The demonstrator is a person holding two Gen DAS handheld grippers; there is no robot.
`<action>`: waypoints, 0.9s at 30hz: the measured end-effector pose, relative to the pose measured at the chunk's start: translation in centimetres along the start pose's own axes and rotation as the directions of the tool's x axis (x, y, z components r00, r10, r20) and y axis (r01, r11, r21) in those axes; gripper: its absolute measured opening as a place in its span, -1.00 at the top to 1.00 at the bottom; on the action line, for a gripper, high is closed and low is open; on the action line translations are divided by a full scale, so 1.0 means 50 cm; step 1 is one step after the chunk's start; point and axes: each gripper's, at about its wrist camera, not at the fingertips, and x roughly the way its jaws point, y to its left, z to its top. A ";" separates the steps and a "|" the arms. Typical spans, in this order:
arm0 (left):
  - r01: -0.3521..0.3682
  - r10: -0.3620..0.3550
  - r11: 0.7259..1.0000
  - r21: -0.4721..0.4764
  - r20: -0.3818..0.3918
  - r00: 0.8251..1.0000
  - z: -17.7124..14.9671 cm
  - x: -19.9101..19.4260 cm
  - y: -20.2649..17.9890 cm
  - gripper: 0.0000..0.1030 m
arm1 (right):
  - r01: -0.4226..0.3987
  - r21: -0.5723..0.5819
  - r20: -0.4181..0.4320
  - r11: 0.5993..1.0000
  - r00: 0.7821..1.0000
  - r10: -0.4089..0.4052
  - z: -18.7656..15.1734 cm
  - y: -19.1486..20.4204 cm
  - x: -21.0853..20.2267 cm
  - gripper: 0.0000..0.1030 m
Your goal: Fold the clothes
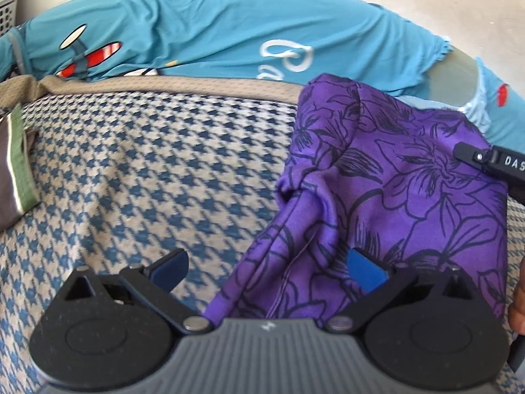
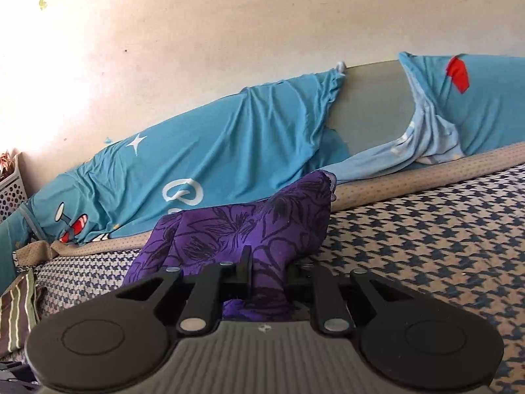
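Purple floral garment (image 2: pixel 249 229) sits bunched at frame centre on the houndstooth bed (image 2: pixel 426 229), no fold made yet. Right tool (image 2: pixel 267 275) is clamped on a gathered ridge of cloth. Left tool (image 1: pixel 267 264) stands wide open, fabric between its pads but ungripped. Whole fold remains.

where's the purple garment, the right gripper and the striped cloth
purple garment (image 1: pixel 410 203), left wrist view, its flat floral middle
right gripper (image 2: pixel 267 282), right wrist view, between its fingertips
striped cloth (image 2: pixel 18 312), right wrist view, its striped face
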 end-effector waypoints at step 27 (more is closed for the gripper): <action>-0.003 0.004 0.999 0.033 -0.039 0.999 -0.060 -0.056 0.037 -1.00 | 0.344 0.050 0.010 0.938 0.938 -0.345 -0.069 -0.142 -0.281 0.26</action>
